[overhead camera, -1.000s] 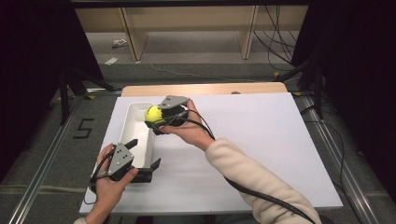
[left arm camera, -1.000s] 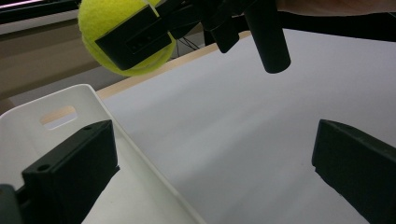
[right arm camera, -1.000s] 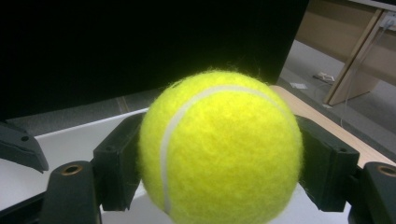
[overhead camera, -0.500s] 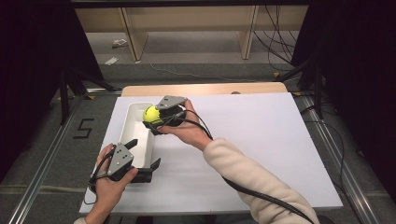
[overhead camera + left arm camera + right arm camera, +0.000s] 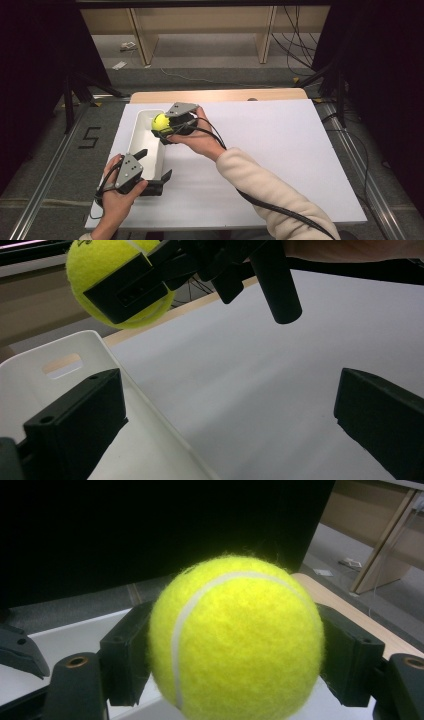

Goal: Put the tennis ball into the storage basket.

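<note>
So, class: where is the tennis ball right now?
In the high view, the tennis ball sits clamped in the right gripper, held above the far end of the white bin, left of centre.

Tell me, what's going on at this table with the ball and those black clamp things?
A person holds a two-jaw gripper in each hand. The right gripper is clamped on a yellow tennis ball and holds it above the far end of a long white bin, so it looks about to be dropped in. The left gripper sits at the bin's near end, jaws open, with the bin's side wall running between them.
</note>
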Tool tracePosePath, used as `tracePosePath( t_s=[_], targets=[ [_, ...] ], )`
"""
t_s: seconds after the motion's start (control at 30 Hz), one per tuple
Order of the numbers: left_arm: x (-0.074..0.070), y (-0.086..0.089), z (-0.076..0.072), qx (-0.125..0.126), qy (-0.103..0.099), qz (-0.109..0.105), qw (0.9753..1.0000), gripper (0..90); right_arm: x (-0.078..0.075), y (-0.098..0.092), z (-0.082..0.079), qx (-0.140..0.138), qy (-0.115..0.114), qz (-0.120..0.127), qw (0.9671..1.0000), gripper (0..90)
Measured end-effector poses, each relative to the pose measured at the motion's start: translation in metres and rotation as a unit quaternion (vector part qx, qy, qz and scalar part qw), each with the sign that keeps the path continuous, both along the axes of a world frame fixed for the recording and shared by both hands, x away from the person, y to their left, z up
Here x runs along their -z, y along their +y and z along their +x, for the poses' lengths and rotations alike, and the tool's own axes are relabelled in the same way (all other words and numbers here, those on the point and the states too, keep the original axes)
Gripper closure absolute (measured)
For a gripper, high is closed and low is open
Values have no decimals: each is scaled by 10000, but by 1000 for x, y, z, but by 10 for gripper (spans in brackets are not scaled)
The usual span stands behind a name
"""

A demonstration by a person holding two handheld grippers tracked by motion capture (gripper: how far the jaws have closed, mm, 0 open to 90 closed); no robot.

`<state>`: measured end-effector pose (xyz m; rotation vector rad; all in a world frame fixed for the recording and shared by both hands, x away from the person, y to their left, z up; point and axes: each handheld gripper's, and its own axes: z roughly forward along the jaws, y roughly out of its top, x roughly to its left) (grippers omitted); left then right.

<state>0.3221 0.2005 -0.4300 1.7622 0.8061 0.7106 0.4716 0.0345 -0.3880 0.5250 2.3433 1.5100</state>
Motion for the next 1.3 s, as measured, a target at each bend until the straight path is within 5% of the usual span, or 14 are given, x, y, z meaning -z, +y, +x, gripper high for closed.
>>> tracePosePath(
  t_s=[1.3],
  targets=[
    [0,0,0,-1,1,-11,10000,0,-3,14,2,-63,-15,0,10000,262]
  ],
)
